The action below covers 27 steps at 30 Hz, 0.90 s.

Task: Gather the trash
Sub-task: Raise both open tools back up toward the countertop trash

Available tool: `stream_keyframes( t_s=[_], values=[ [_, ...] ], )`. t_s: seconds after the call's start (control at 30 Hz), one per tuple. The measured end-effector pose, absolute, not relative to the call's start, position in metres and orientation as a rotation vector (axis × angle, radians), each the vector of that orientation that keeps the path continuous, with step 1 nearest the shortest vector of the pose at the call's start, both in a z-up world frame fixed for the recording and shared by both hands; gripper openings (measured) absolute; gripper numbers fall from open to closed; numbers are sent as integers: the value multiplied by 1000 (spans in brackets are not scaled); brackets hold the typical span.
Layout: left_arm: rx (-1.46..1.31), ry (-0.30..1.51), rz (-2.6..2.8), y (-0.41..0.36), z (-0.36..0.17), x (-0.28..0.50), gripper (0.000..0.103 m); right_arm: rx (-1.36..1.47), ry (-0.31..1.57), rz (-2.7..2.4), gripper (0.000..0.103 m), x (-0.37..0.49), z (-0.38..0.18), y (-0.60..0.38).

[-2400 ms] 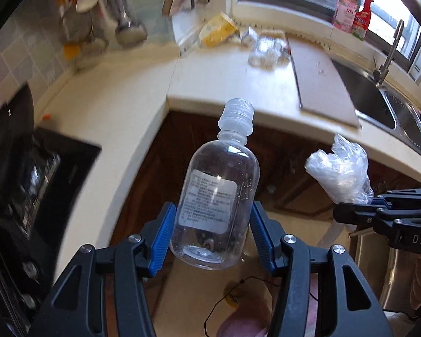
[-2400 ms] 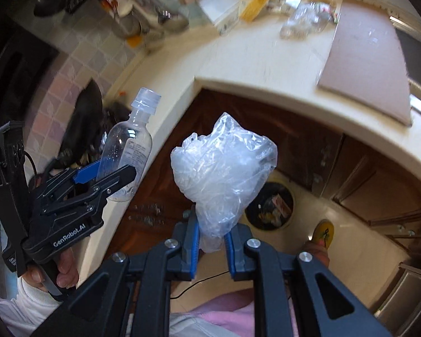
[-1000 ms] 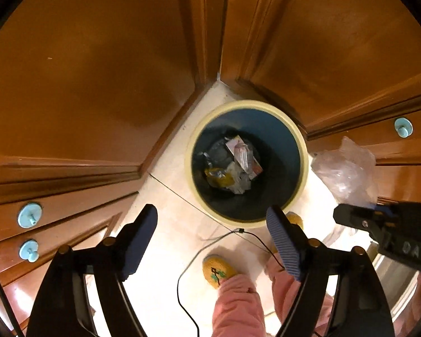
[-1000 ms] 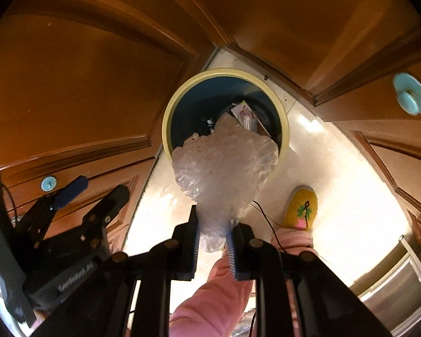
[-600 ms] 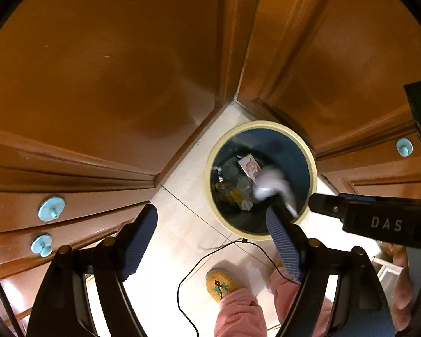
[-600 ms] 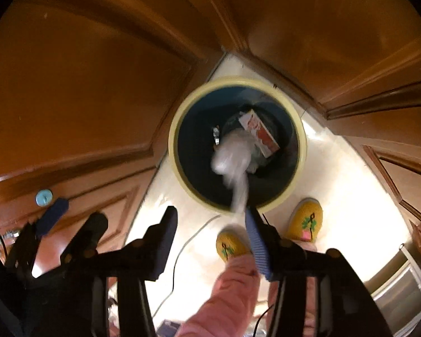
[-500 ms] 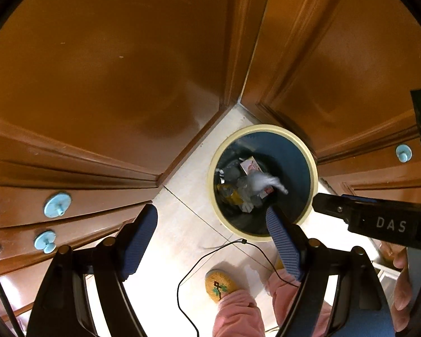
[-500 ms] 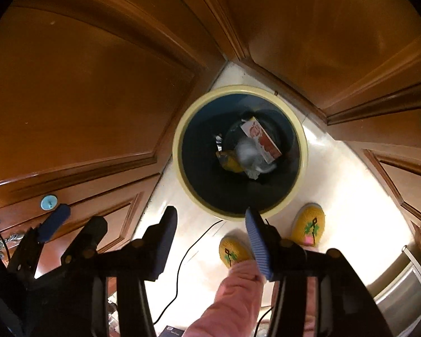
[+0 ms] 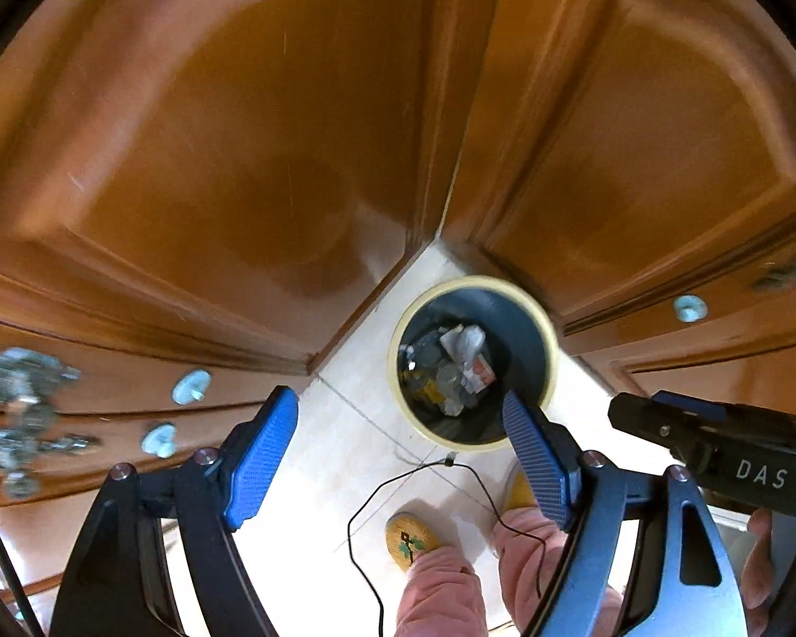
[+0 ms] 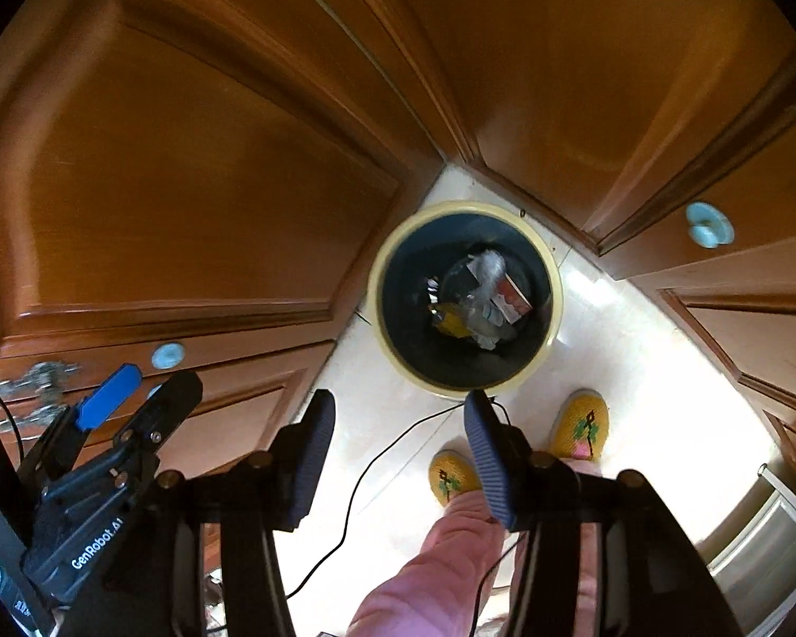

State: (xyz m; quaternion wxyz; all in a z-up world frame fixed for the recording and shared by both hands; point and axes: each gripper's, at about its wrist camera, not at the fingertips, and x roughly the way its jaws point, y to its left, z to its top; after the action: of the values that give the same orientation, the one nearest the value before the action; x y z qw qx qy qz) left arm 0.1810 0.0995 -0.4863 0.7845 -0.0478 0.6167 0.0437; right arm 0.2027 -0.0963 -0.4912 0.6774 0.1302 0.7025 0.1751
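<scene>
Right wrist: 1 bin [image 10: 549,339], 2 slippers [image 10: 581,427], 2 empty tools [image 10: 398,451].

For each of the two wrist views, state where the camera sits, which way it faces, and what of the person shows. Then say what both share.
Left wrist view: on the left gripper, facing steeply down at the trash bin in the cabinet corner; pink trouser legs and a slipper show.
Right wrist view: on the right gripper, facing down at the trash bin; both yellow slippers show.
Shared: the bin with trash inside, wooden cabinet doors, a black cable, and each other's gripper; both grippers are open and empty.
</scene>
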Motion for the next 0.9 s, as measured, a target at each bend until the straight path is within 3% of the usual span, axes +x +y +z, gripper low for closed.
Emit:
stream_keyframes(
  t_s=[0.53, 0.9],
  values=[
    [28, 1128, -192, 45, -258, 150, 78, 313, 1280, 384, 51, 147, -279, -153],
    [59, 1020, -327, 19, -168, 143, 79, 247, 988, 313, 51, 98, -149, -193]
  ],
)
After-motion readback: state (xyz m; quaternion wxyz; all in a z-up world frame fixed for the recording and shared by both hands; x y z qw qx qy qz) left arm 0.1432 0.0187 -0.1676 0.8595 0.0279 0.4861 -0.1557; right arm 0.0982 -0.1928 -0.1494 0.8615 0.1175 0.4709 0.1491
